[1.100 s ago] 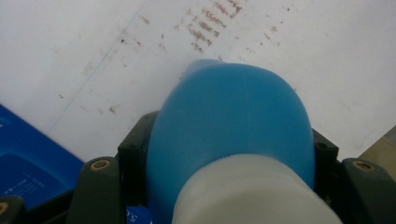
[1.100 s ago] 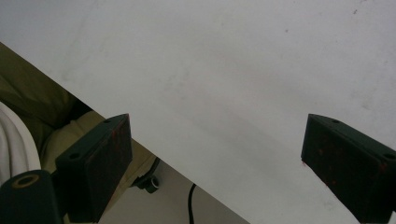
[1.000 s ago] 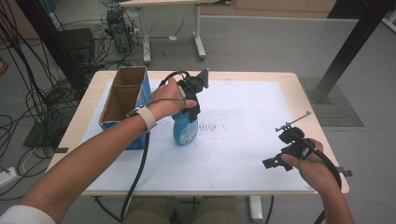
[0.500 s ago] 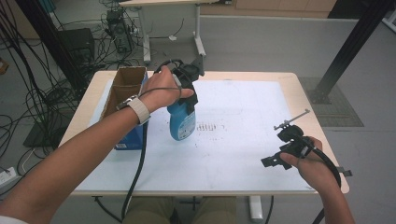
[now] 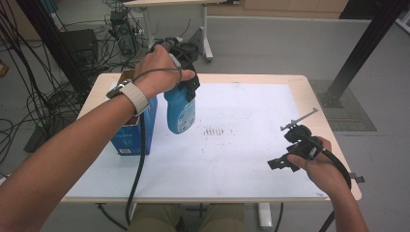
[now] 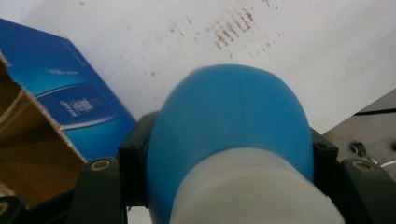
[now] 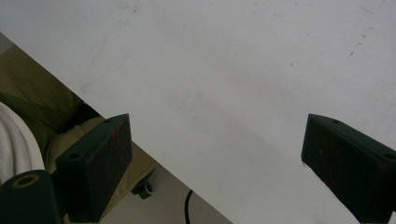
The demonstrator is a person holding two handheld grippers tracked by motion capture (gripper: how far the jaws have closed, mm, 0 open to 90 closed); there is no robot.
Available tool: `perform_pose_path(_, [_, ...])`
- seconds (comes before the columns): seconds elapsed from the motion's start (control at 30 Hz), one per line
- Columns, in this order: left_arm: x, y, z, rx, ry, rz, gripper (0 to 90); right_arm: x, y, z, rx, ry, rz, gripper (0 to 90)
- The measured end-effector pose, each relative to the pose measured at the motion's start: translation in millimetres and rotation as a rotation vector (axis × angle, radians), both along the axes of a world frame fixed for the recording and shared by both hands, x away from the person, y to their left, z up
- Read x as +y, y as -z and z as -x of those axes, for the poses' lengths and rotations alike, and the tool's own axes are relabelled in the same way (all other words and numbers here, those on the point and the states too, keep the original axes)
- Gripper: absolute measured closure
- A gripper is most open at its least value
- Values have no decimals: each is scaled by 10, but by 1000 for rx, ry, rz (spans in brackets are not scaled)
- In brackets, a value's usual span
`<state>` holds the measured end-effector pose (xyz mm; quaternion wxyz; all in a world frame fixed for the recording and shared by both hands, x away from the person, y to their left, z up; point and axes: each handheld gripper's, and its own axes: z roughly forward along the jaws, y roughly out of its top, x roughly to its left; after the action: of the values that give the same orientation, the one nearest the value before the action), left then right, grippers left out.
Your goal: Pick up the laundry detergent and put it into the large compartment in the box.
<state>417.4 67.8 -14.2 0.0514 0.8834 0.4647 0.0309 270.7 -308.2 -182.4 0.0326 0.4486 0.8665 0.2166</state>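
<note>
The blue bottle (image 5: 180, 110) was clear of the surface (image 5: 241, 159), hanging upright in the air just beside the open blue carton (image 5: 133, 133). Judged from this layout, the pick-up was complete and the transfer was in progress. Placement remained to be done, probably into the carton, whose open top sat next to the bottle.

The left tool (image 5: 186, 79) gripped the bottle at its upper part, from above. In the left gripper view, the black jaws pressed against both flanks of the blue bottle (image 6: 229, 126), with its pale neck section nearest the camera. The jaws were drawn in tight on the bottle. The carton (image 6: 56, 107), with its brown inner flap, lay below and to one side.

The right tool (image 5: 285, 162) hovered over the near right part of the surface, well apart from the bottle. In the right gripper view, its jaws stood widely spread with nothing between them; the bare white surface (image 7: 224, 84) lay beyond. It touched no object.
</note>
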Motion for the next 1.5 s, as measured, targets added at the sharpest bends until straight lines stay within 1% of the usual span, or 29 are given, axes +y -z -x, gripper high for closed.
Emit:
perform_pose_path(0.17, [105,-168,12,4,-32,14,373,32,-35,-18,-11,-15,2,88])
perform_pose_path(0.23, [130,-223,31,-1,-45,13,373,44,-52,-23,-11,-16,3,88])
perform_pose_path(0.37, [151,-357,58,-6,-68,-4,373,59,-82,-11,-25,-20,0,88])
perform_pose_path(0.43, [169,-420,84,-18,-80,-7,373,68,-98,-7,-30,-24,-3,88])
perform_pose_path(0.47, [181,-450,85,-17,-85,-8,373,74,-103,-6,-33,-26,-3,89])
perform_pose_path(0.5, [205,-482,92,-18,-98,-3,373,75,-104,-6,-36,-30,-4,88])
perform_pose_path(0.57, [252,-523,95,-18,-108,7,373,81,-106,-5,-39,-32,-4,88])
perform_pose_path(0.67, [341,-575,116,-27,-139,34,373,88,-110,-1,-40,-30,-5,88])
perform_pose_path(0.7, [359,-595,114,-24,-146,34,373,91,-108,-2,-40,-31,-6,88])
perform_pose_path(0.9, [433,-676,157,-39,-188,38,373,105,-101,-5,-45,-36,-12,88])
perform_pose_path(1.03, [478,-728,180,-40,-197,37,373,115,-100,-7,-48,-39,-14,88])
perform_pose_path(1.2, [548,-786,207,-44,-218,51,373,128,-113,-7,-55,-42,-16,88])
perform_pose_path(1.4, [617,-847,215,-43,-229,56,373,142,-114,-6,-59,-47,-20,88])
perform_pose_path(1.43, [632,-854,229,-50,-239,63,373,143,-111,-6,-59,-48,-20,88])
perform_pose_path(1.5, [665,-890,215,-40,-241,60,373,140,-104,-4,-58,-48,-21,89])
